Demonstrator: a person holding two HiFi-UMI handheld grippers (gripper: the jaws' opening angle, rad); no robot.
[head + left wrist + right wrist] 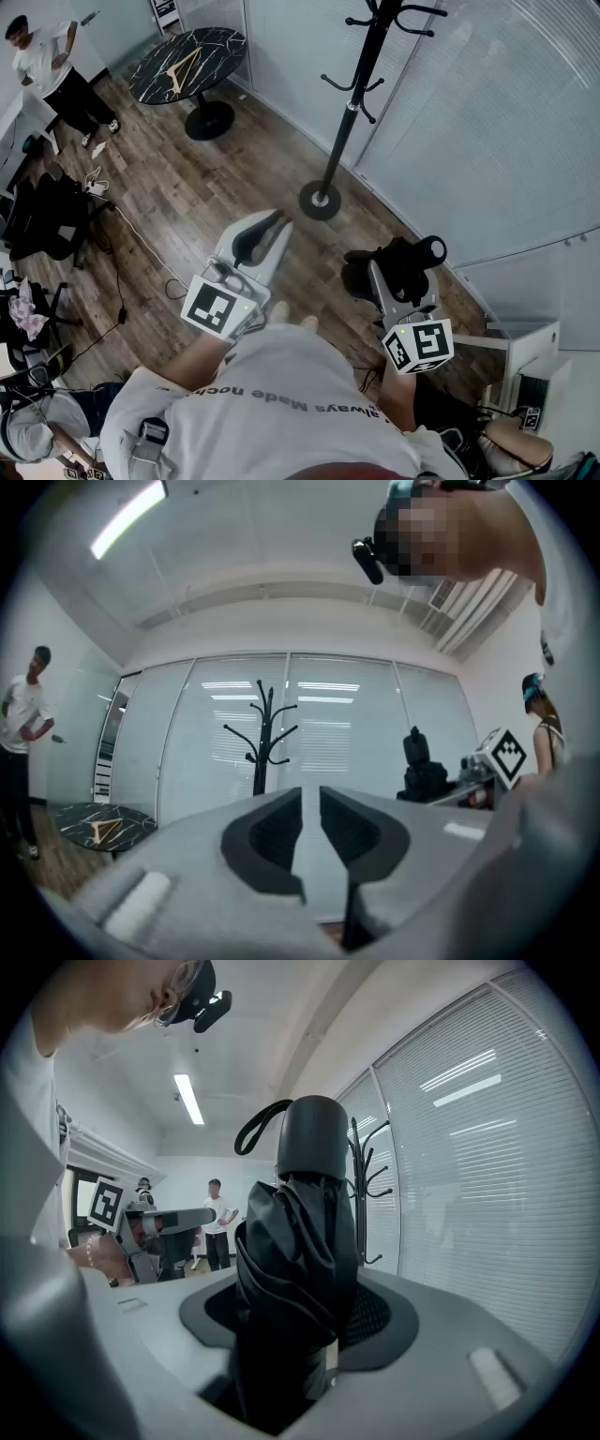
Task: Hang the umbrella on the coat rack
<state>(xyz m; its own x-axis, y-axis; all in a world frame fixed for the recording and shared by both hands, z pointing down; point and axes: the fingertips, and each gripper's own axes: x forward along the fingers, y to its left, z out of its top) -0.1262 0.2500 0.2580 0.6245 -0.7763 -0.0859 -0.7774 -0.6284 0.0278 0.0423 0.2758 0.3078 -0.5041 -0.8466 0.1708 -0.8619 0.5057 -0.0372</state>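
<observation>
Umbrella, folded black fabric (291, 1269): tall black metal coat rack (352, 103) stands well ahead; your right gripper (300, 1307) clamps the umbrella upright; left gripper (310, 803) closed, empty; offer its thin wrist loop (258, 1129) squarely to a hook (335, 86).

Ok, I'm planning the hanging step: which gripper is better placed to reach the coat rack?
Right. The right gripper has its jaws clamped on the folded umbrella, and the coat rack stands ahead of it. The left gripper is empty.
</observation>
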